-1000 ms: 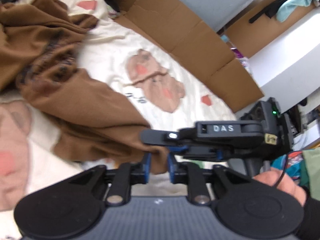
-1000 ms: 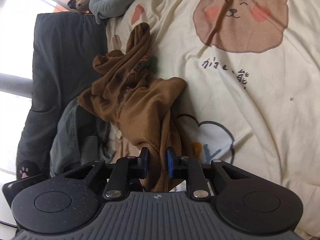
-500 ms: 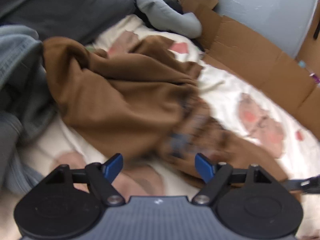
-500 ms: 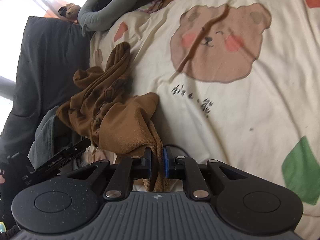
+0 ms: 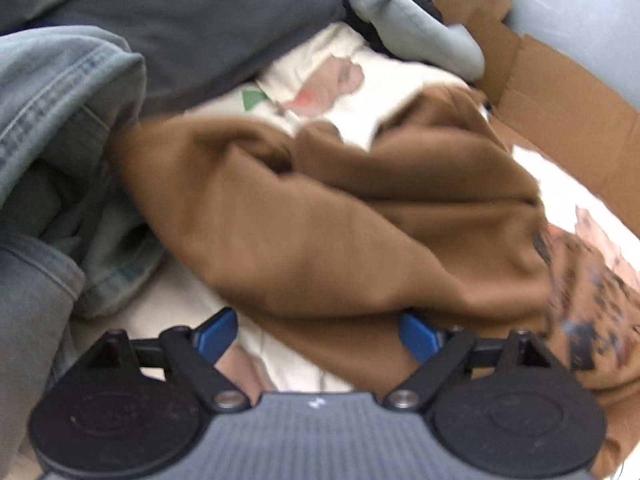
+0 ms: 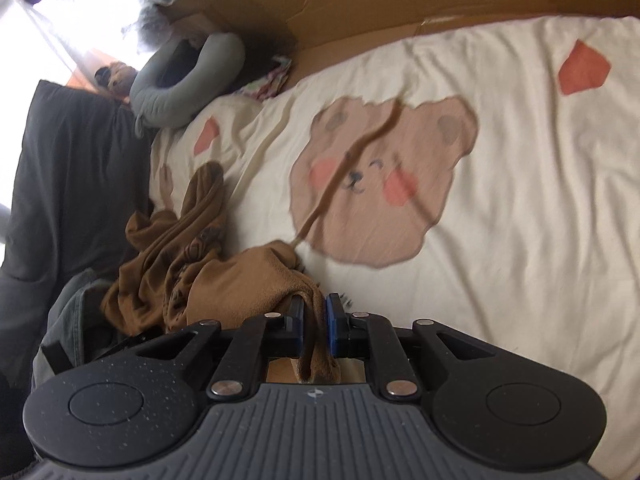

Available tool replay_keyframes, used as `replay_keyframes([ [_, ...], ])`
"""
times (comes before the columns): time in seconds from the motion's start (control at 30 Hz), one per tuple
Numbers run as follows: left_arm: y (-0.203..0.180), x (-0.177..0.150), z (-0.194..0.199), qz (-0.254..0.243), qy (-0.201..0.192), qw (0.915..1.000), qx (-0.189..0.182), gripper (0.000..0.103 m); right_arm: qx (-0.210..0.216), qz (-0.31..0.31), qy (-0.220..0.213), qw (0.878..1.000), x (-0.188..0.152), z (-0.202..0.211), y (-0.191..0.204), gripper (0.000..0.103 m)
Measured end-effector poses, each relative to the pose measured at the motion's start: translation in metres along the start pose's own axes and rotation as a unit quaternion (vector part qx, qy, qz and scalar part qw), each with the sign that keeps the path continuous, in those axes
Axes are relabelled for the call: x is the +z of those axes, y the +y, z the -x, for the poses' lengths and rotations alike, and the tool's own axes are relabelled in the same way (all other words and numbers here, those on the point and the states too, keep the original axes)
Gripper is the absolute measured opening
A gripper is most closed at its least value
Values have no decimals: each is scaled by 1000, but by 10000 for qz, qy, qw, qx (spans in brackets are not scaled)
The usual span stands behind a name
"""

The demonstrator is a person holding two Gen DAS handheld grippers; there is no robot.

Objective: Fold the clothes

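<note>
Right gripper first: its jaws are pinched almost together, with a fold of the brown garment clamped between the blue pads, and a tail of cloth hangs through the gap toward the camera. From that grip the garment runs left and away in a rumpled heap, one narrow end reaching toward the far left of the cream bear-print bedsheet. The big bear face on the sheet sits to the right of the heap, well clear of it. Over to the left gripper, and it is a different picture: jaws spread wide, blue pads far apart, nothing pinched. The garment lies bunched just ahead, and its near edge drapes over the right pad, so it touches cloth there; the left pad sits over bare sheet. The view is blurred, so finer contact cannot be told. Jeans are piled at the left, touching the garment's left edge. A dark grey cushion lies beyond them, a light grey pillow at the far side, and cardboard along the far right.
</note>
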State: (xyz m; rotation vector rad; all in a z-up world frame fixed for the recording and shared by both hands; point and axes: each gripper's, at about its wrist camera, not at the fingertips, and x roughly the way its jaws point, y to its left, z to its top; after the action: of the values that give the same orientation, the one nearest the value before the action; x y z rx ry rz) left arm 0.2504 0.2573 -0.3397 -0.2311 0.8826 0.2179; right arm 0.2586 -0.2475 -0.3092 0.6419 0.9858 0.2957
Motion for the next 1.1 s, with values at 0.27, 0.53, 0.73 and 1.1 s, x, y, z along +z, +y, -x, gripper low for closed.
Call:
replay_keyframes([
  [0.27, 13, 18, -19, 513, -82, 9985, -148, 87, -299, -74, -515, 9982, 32, 24, -19, 9],
  [0.53, 0, 4, -7, 860, -55, 9938, -702, 9, -587, 79, -734, 9955, 53, 34, -30, 9],
  [0.73, -7, 12, 26, 884, -139, 9910, -997, 7, -888, 401, -890, 9913, 78, 40, -32, 8],
  [1.1, -16, 35, 83, 961, -316, 9856, -1358, 5, -1522, 907, -1189, 9770, 136, 59, -42, 7],
])
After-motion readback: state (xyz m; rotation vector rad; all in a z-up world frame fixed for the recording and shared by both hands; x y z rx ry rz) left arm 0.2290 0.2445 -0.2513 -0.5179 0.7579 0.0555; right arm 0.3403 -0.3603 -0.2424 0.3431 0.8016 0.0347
